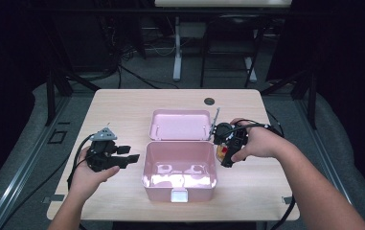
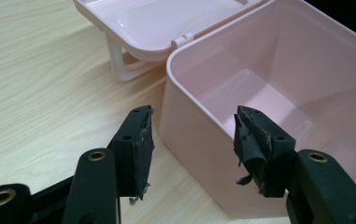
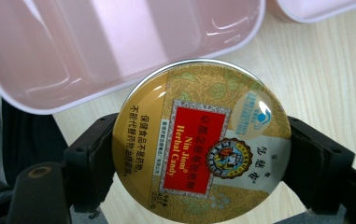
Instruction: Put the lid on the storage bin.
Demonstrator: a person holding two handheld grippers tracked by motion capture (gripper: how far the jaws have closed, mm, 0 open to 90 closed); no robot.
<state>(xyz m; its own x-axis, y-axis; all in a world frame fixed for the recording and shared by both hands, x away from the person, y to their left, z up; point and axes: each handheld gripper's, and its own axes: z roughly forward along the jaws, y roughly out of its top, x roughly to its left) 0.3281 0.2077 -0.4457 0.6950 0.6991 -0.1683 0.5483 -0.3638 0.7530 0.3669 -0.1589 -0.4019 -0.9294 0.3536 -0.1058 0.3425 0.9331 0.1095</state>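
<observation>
We held the right gripper (image 3: 199, 154) clamped on a round candy tin (image 3: 201, 140) just right of the open pink box (image 1: 180, 167), beside its lid (image 1: 180, 125). Our left gripper (image 2: 192, 140) stood open and empty at the box's left wall

Round candy tin (image 3: 201, 140) — red label, "Nin Jiom Herbal Candy"

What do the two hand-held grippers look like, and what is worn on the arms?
Both grippers are black. The left gripper carries a grey three-cornered plate and trails a black cable. Its fingers have frayed black pads and brass-coloured rivets. The right gripper also trails a black cable. No sleeves show on the forearms.
</observation>
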